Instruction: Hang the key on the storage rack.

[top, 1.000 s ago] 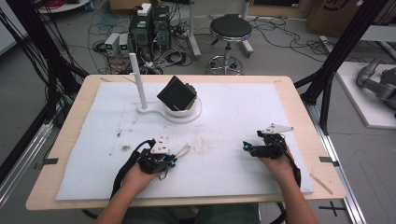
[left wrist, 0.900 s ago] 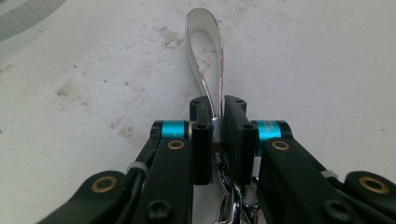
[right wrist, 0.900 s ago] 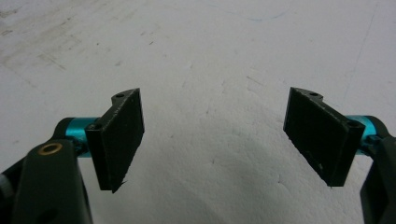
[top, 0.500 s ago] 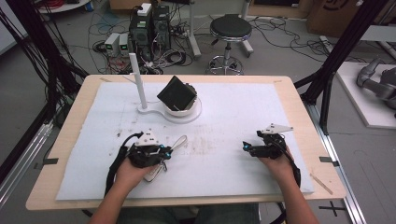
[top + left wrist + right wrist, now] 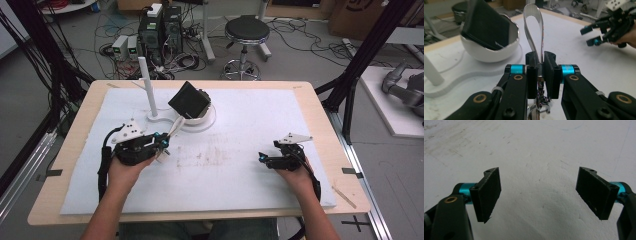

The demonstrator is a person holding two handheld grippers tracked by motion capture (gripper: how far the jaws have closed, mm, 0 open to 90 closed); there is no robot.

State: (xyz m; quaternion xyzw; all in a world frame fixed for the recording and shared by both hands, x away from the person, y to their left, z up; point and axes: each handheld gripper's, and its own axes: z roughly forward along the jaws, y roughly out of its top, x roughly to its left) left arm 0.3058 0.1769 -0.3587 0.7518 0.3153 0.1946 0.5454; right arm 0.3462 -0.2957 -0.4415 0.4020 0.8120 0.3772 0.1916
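Observation:
My left gripper [image 5: 163,143] [image 5: 540,65] is shut on a pale looped strap [image 5: 534,32] [image 5: 173,129], which stands up between the pads [image 5: 532,75]; a small metal chain hangs below the jaws. It is lifted off the white mat [image 5: 240,165], just short of a white bowl [image 5: 491,53] [image 5: 200,120] holding a tilted black square block [image 5: 486,25] [image 5: 188,100]. My right gripper [image 5: 263,159] [image 5: 539,192] rests on the mat at the right, open with nothing between its pads [image 5: 487,195]; it also appears far off in the left gripper view [image 5: 596,33].
A white upright post [image 5: 148,87] rises from a flat white base [image 5: 155,118] left of the bowl. The wooden table's edge [image 5: 200,216] runs around the mat. Beyond the table are a stool [image 5: 246,31], computers and cables on the floor.
My left hand has risen and moved away from the front edge toward the bowl, carrying the strap. The right hand has stayed put.

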